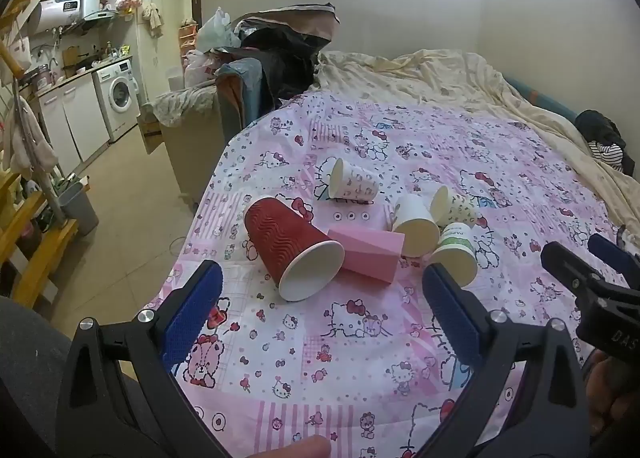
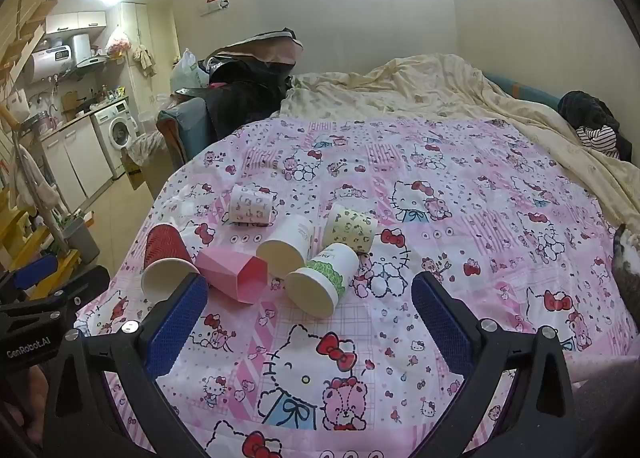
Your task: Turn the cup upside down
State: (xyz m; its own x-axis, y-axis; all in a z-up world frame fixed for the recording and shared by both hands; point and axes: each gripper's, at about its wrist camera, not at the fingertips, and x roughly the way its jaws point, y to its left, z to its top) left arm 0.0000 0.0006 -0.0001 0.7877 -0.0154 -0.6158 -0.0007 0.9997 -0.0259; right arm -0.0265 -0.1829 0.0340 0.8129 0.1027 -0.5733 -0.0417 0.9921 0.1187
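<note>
Cups everywhere on the pink cartoon-cat bedspread (image 2: 500, 225), six in a loose cluster and every one on its side: the red ribbed cup (image 1: 290, 248) lies nearest the left edge of the bed, mouth toward the camera, and the pink faceted cup (image 1: 366, 254) is pressed up against its right side. Right of that sits the plain white cup (image 1: 414, 223), with the green-banded cup (image 1: 458, 252) in front of it; on that band the letters "PAPE" can be read, the rest too small. Behind them lie the yellowish patterned cup (image 1: 454, 205) and, a little apart toward the far side, the white patterned cup (image 1: 352, 179). Left gripper (image 1: 322, 314) hovers just short of the red cup, blue pads spread wide, nothing between them. Right gripper (image 2: 310, 320) hangs in front of the green-banded cup, jaws wide too and holding nothing. Plenty of flat bedspread lies in front of the cluster and off to its right; to the left the cover drops away at the bed's edge to the tiled floor (image 1: 132, 193). Seen from the right wrist, the left tool's body reads "GenRobot.AI"; from the left wrist, the right tool shows "DAS". A washing machine (image 1: 116, 95) stands far left.
</note>
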